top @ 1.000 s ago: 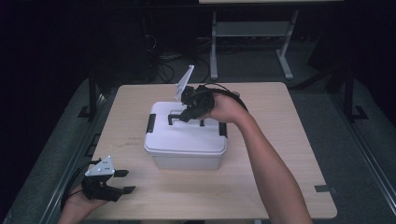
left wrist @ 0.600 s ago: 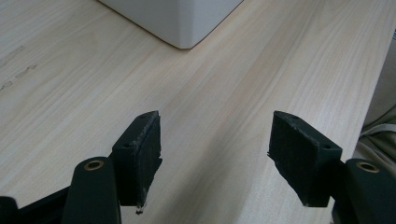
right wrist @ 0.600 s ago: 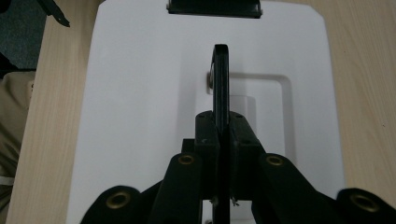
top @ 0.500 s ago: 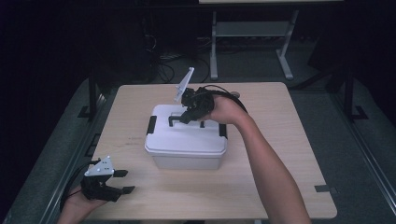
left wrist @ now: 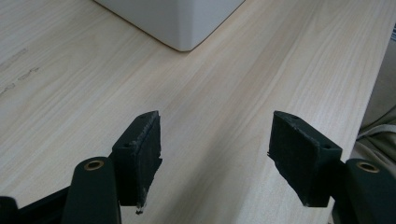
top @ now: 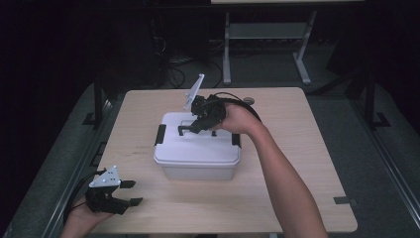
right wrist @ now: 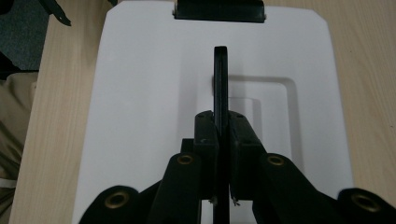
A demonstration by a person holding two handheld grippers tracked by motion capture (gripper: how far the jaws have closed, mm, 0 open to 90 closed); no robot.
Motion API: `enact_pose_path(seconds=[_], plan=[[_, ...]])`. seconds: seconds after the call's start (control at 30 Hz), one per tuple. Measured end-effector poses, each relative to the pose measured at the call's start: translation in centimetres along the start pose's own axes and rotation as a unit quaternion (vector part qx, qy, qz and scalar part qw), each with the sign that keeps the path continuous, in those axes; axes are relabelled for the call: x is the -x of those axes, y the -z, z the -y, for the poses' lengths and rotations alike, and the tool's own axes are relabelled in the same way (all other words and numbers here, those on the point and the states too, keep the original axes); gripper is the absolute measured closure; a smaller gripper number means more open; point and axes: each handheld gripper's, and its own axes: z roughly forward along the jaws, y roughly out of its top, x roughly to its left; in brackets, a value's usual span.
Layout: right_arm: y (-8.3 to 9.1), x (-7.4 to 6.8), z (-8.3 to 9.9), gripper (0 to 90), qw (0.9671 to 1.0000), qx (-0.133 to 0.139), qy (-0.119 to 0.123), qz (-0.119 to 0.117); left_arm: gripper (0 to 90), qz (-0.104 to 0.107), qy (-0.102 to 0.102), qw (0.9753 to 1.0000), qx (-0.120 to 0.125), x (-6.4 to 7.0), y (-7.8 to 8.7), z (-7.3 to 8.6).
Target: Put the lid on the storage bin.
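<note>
A white lidded box (top: 195, 157) stands in the middle of the wooden table (top: 297, 148). Its black handle (top: 183, 130) is swung upright off the lid. My right gripper (top: 194, 127) reaches over the lid from the right and is shut on that handle. In the right gripper view the thin handle (right wrist: 220, 77) stands edge-on, and my right gripper (right wrist: 223, 135) pinches it above the white lid (right wrist: 140, 93). My left gripper (top: 130, 193) rests open at the table's near left corner. In the left gripper view, my left gripper (left wrist: 215, 158) holds nothing, and a corner of the box (left wrist: 180, 21) lies ahead.
Black latches (top: 160, 134) clip the lid at both short ends; one latch (right wrist: 218, 9) is at the far end of the lid. A metal stand (top: 265, 34) and cables lie on the floor beyond the table. A dark tape mark (top: 341, 200) sits near the front right edge.
</note>
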Motion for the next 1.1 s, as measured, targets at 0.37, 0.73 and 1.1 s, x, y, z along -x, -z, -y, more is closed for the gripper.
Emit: enact_pose_path(seconds=[0.37, 0.73, 1.1], plan=[[0.1, 0.0, 0.3, 82.2, 1.0, 0.004, -0.006, -0.003, 33.8, 0.001, 0.0, 1.0, -0.002, 0.1, -0.1, 0.0], [0.3, -0.2, 0.9, 77.6, 0.9998, 0.008, -0.014, -0.007, 33.9, 0.002, -0.003, 1.0, -0.002, 0.1, -0.1, -0.2], [1.0, -0.7, 1.1, 75.9, 0.9998, 0.01, -0.015, -0.005, 33.9, 0.001, -0.003, 1.0, -0.001, 0.2, -0.1, -0.3]])
